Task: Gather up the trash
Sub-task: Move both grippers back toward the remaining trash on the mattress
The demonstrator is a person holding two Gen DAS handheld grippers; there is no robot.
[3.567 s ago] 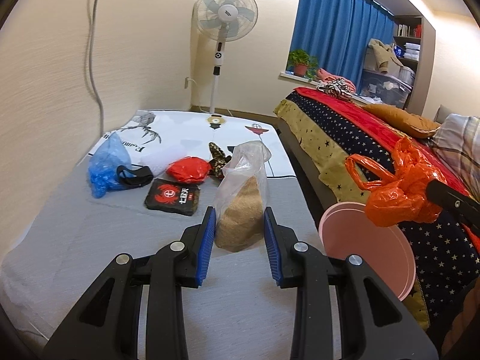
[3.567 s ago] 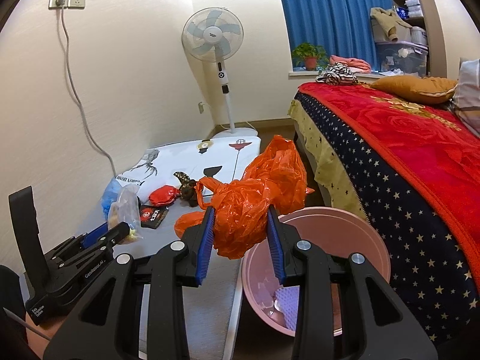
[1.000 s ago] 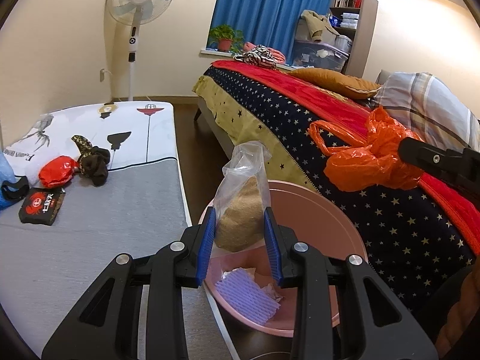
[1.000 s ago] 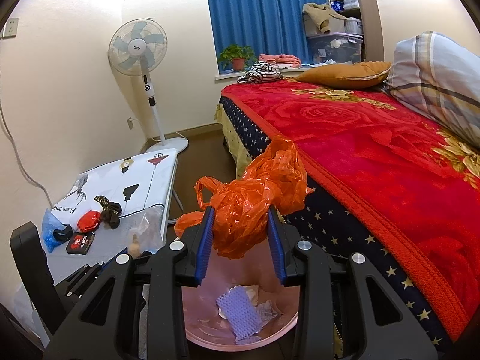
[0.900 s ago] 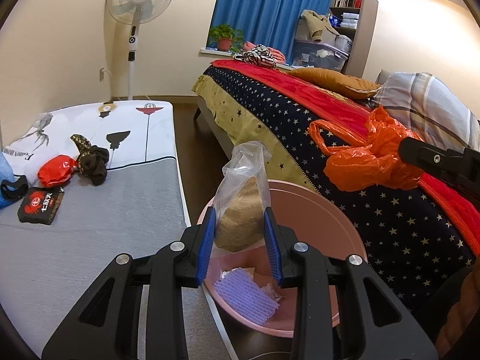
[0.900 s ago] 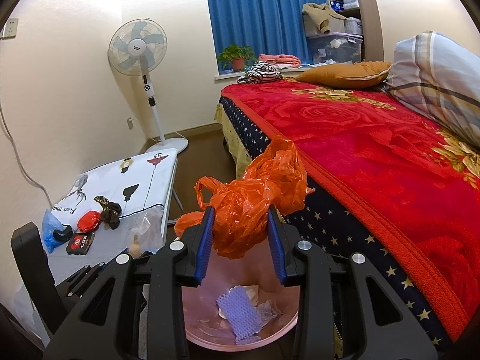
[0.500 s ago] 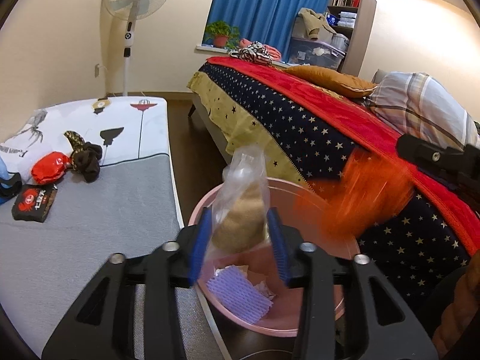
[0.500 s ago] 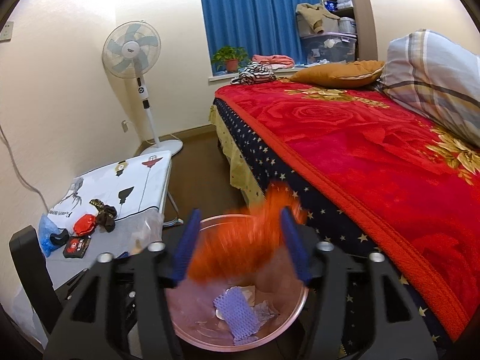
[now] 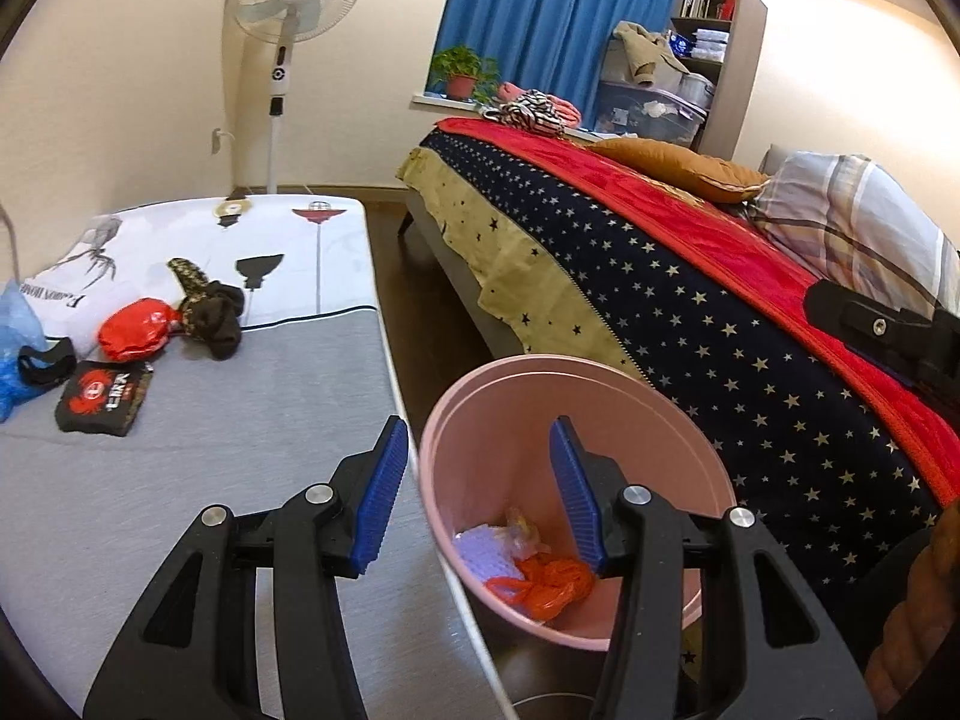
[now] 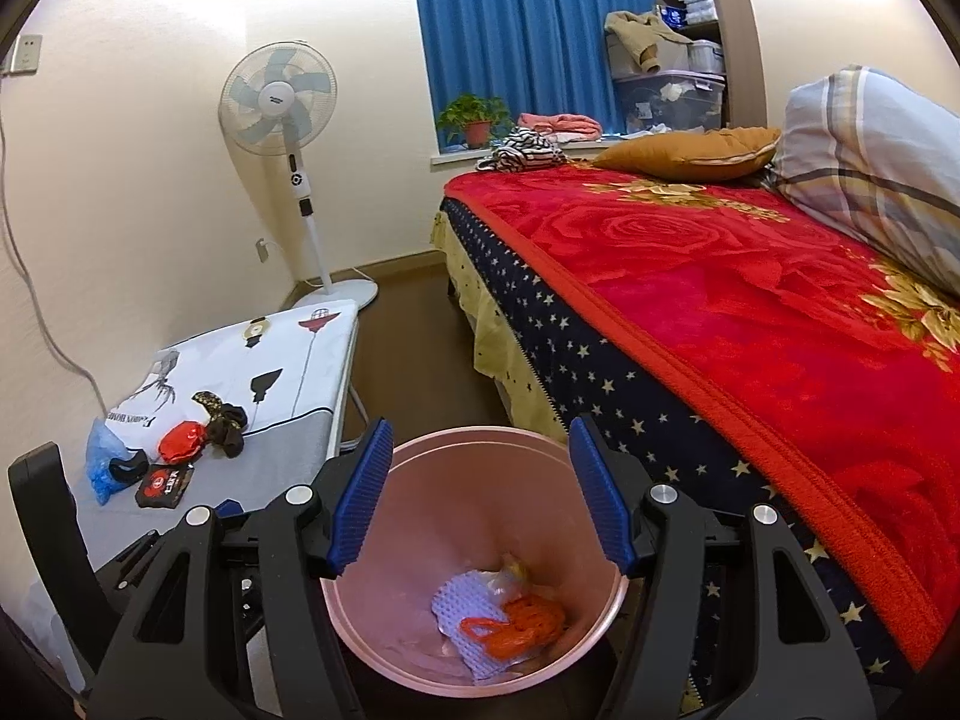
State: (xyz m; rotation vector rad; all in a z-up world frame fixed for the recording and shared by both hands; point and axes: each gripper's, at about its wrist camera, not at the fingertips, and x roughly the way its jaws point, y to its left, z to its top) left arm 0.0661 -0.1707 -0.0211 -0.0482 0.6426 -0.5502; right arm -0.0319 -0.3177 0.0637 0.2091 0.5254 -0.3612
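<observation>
A pink bin point(image 9: 708, 468) point(image 10: 480, 438) stands on the floor between the grey table and the bed. Inside it lie an orange plastic bag point(image 9: 546, 588) point(image 10: 528, 624), a clear bag of brown stuff point(image 9: 519, 534) point(image 10: 510, 576) and a lilac mesh piece point(image 10: 462, 606). My left gripper point(image 9: 474, 492) is open and empty above the bin's left rim. My right gripper point(image 10: 480, 492) is open and empty right above the bin. On the table lie a red wrapper point(image 9: 132, 330) point(image 10: 180, 441), a black packet point(image 9: 102, 396) point(image 10: 165, 483), a blue plastic bag point(image 9: 15, 348) point(image 10: 99, 462) and a dark cloth point(image 9: 210, 312) point(image 10: 222, 420).
The grey and white table point(image 9: 210, 450) lies to the left. A bed with a red blanket point(image 10: 750, 312) fills the right. A standing fan point(image 9: 282, 6) is by the far wall. A strip of brown floor point(image 9: 420, 300) runs between table and bed.
Both grippers opened. The orange bag dropped from the right gripper and the clear bag from the left gripper; both now lie in the pink bin.
</observation>
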